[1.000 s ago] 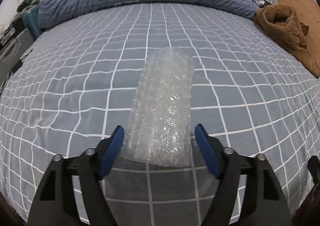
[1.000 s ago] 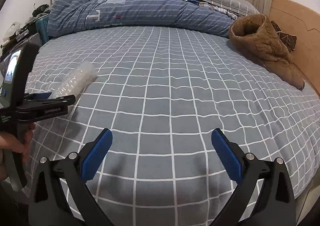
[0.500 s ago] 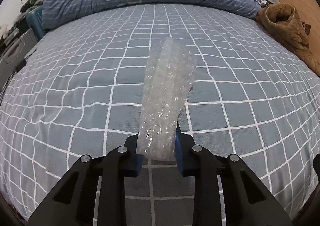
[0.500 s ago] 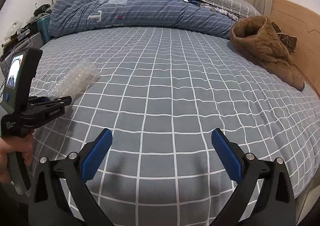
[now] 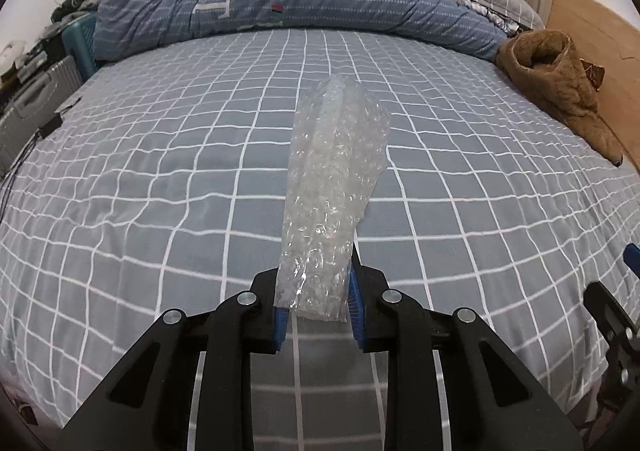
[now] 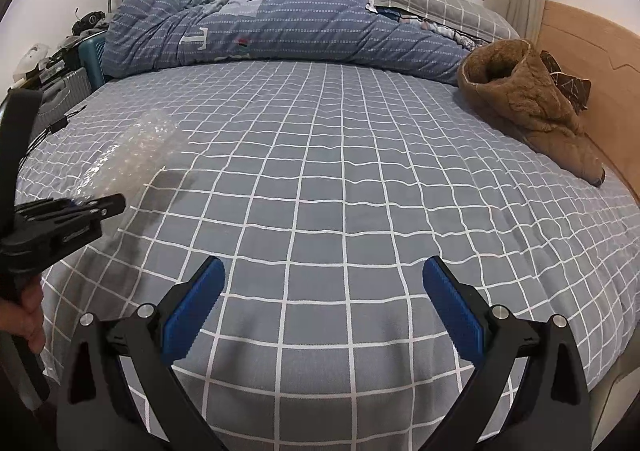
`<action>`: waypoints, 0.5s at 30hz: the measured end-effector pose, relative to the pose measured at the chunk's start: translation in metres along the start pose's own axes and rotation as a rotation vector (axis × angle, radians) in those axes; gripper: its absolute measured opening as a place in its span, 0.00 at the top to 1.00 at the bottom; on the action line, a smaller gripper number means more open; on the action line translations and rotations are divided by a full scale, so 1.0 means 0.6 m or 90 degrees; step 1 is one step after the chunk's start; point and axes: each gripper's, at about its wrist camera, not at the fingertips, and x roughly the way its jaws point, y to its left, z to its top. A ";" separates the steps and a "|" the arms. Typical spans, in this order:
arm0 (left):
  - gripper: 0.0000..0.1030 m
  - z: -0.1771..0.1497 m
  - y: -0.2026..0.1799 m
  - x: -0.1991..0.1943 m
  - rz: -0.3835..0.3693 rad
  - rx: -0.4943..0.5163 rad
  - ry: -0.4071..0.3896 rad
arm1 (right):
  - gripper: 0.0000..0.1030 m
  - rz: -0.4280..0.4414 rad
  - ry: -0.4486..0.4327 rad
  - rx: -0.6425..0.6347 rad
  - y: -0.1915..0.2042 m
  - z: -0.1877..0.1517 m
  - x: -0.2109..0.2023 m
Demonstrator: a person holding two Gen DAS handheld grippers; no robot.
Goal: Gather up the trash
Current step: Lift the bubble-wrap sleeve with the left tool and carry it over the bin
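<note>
Holding the bubble wrap (image 5: pixel 332 187) by its near end, my left hand-held gripper (image 5: pixel 316 311) is clamped on it, the wrap's long axis running straight ahead of the fingers and off the bed (image 5: pixel 160 179). To the right, my right hand-held gripper (image 6: pixel 320 307) stands wide apart and empty, farther from the wrap.

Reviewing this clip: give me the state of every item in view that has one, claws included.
Bubble wrap: pinched at its near end, lifted off the bed.
Left claw: shut on the bubble wrap.
Right claw: open, empty.
Quilt: bunched along the bed's far edge.
Brown fleece garment: crumpled by the headboard.
</note>
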 end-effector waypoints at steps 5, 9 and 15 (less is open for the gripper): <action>0.77 -0.018 -0.003 -0.027 -0.006 0.002 -0.003 | 0.07 0.000 -0.005 0.003 0.006 -0.006 -0.016; 0.77 -0.030 -0.009 -0.043 -0.007 0.011 -0.004 | 0.08 0.001 -0.003 -0.003 0.010 -0.014 -0.024; 0.77 -0.050 -0.006 -0.070 -0.009 0.010 -0.007 | 0.07 0.005 -0.006 0.004 0.010 -0.023 -0.045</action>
